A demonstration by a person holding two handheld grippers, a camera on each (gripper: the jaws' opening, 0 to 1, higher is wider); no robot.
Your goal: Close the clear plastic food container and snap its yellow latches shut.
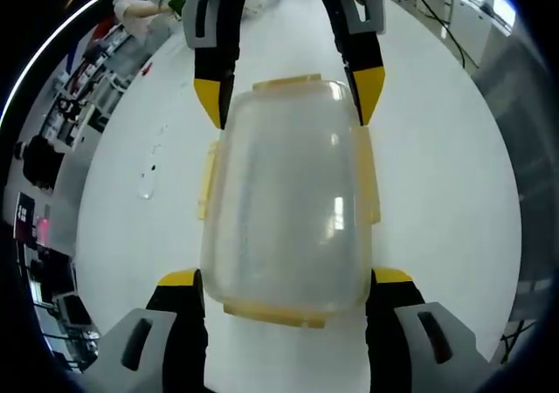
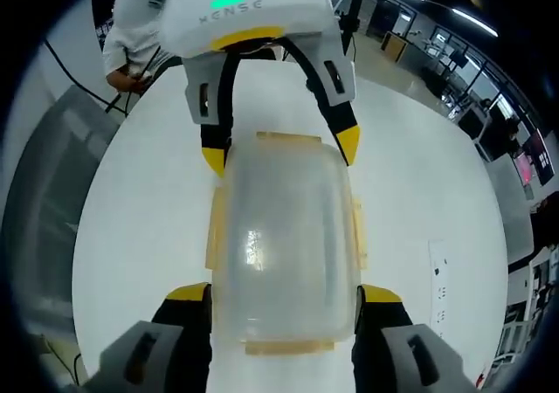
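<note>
the container (image 1: 288,201) is a rounded, cloudy clear plastic box with its domed lid on top, lying on a smooth white table (image 1: 437,175). thin yellow latches (image 1: 206,180) run along all four edges; they look flat and translucent, and whether they are snapped down cannot be told. the plastic catches a few bright glints from the lights overhead.

in the left gripper view, the left gripper (image 1: 284,278) has its black, yellow-tipped jaws spread wide, one on each side of the near end of the box, touching or just beside its walls. the right gripper (image 1: 290,90) reaches in from the far side, its jaws likewise apart and straddling the opposite end.

in the right gripper view the same box (image 2: 284,244) lies between the right gripper's (image 2: 284,293) own jaws, with the left gripper (image 2: 279,148) across from it under a white housing. a small smear (image 1: 148,179) marks the table to one side. office desks and a person's sleeve (image 2: 131,26) show beyond the table edge.
</note>
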